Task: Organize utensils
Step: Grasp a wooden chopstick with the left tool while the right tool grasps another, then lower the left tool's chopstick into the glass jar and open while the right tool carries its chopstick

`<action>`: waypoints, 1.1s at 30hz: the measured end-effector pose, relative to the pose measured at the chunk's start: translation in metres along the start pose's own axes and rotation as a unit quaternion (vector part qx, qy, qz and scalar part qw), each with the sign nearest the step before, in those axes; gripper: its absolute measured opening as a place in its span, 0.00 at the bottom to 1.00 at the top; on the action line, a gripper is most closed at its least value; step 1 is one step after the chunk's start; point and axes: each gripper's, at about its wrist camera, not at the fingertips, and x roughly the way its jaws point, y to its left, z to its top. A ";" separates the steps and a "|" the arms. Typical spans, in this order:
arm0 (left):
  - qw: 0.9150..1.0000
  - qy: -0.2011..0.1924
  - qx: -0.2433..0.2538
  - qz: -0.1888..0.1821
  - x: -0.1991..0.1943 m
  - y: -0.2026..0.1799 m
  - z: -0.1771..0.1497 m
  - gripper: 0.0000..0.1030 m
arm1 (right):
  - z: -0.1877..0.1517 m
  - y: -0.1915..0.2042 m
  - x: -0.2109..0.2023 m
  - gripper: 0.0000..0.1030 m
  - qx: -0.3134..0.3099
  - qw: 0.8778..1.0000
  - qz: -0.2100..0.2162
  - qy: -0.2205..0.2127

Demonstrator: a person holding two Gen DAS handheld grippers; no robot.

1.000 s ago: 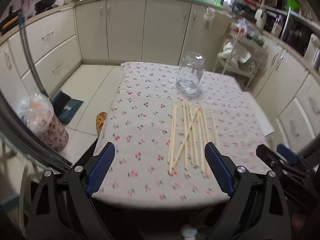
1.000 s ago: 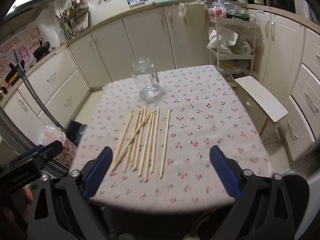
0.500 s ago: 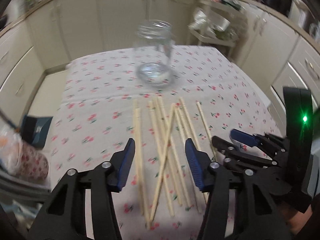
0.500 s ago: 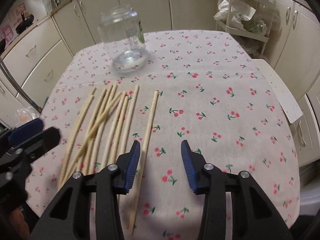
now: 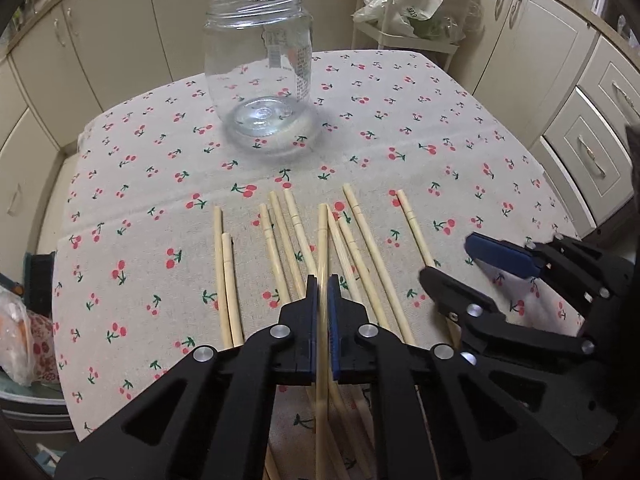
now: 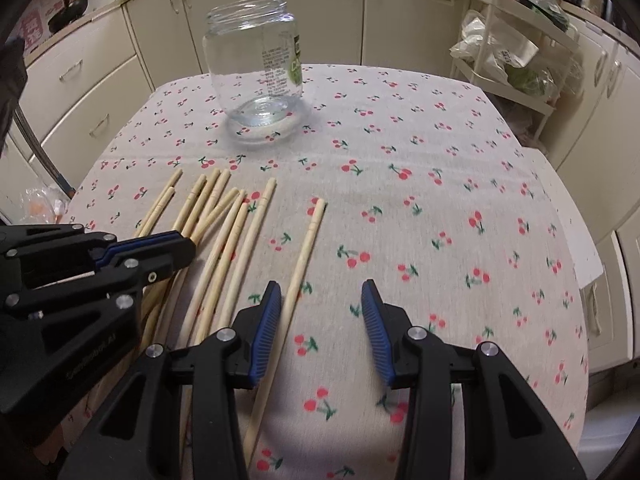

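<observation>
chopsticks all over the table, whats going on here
A person with a gripper in each hand is tidying chopsticks off a cherry-print tablecloth. The left gripper has its jaws closed on one chopstick from the middle of the pile. The right gripper is open, hovering by the lone chopstick at the right edge. The jar stands upright and empty behind the pile.

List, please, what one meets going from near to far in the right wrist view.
Right claw, open → lone chopstick lying by its left finger → cherry tablecloth → empty glass jar, upright → cream cabinets.
</observation>
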 end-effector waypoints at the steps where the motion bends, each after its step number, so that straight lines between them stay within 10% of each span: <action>1: 1.000 0.002 -0.005 -0.008 0.000 0.002 0.002 0.04 | 0.002 0.000 0.002 0.41 -0.002 1.000 0.000 0.001; 3: 1.000 0.005 -0.018 -0.020 -0.002 0.007 0.005 0.04 | 0.008 0.000 0.006 0.41 -0.006 1.000 0.006 0.002; 6: 0.999 0.006 -0.037 -0.038 -0.005 0.017 0.007 0.04 | 0.014 -0.003 0.008 0.10 -0.009 1.000 0.023 0.005; 12: 0.995 -0.009 -0.073 -0.062 -0.019 0.037 0.013 0.04 | 0.015 -0.021 0.009 0.06 0.028 0.997 0.070 0.014; 18: 0.986 -0.103 -0.097 -0.087 -0.064 0.052 0.039 0.04 | 0.013 -0.033 0.010 0.06 0.081 0.990 0.112 0.003; 25: 0.952 -0.260 -0.136 -0.084 -0.109 0.070 0.105 0.04 | 0.010 -0.047 0.009 0.06 0.124 0.981 0.147 -0.024; 33: 0.918 -0.354 -0.169 -0.064 -0.116 0.076 0.180 0.04 | 0.012 -0.066 0.005 0.06 0.171 0.967 0.180 -0.065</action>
